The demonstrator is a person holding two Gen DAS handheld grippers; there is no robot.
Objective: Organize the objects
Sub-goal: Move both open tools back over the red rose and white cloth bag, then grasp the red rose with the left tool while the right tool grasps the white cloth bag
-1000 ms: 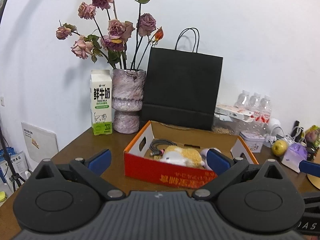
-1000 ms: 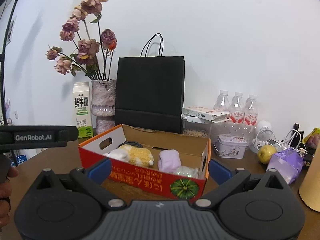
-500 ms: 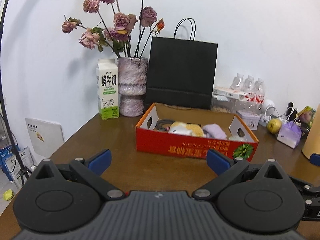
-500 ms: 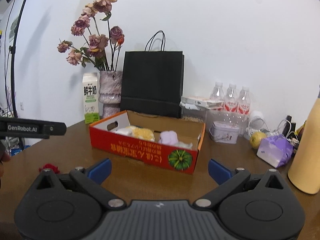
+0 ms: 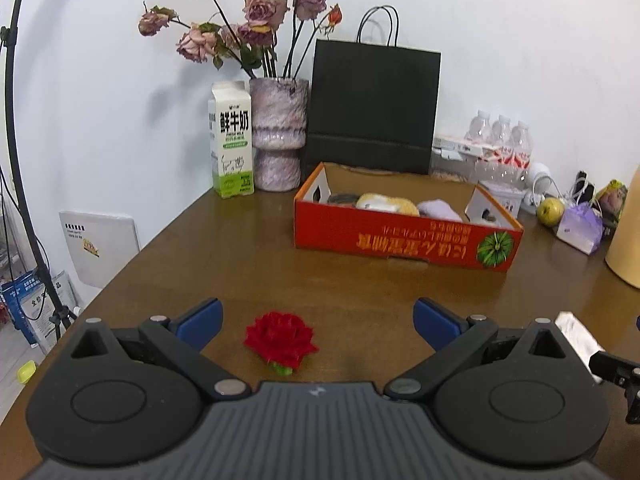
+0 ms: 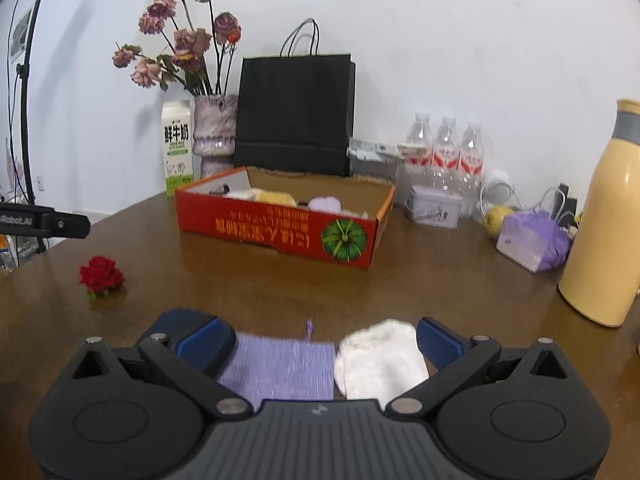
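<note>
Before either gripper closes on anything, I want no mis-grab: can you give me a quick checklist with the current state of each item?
1. Left gripper open: ok.
2. Red flower between the left fingers, lying free on the table: ok.
3. Right gripper open: ok.
4. Single target for the right gripper: not ok; purple cloth and white sock both lie between its fingers.
5. Room in the red box: cannot tell; soft items already inside.
6. Path to the box clear: ok.
</note>
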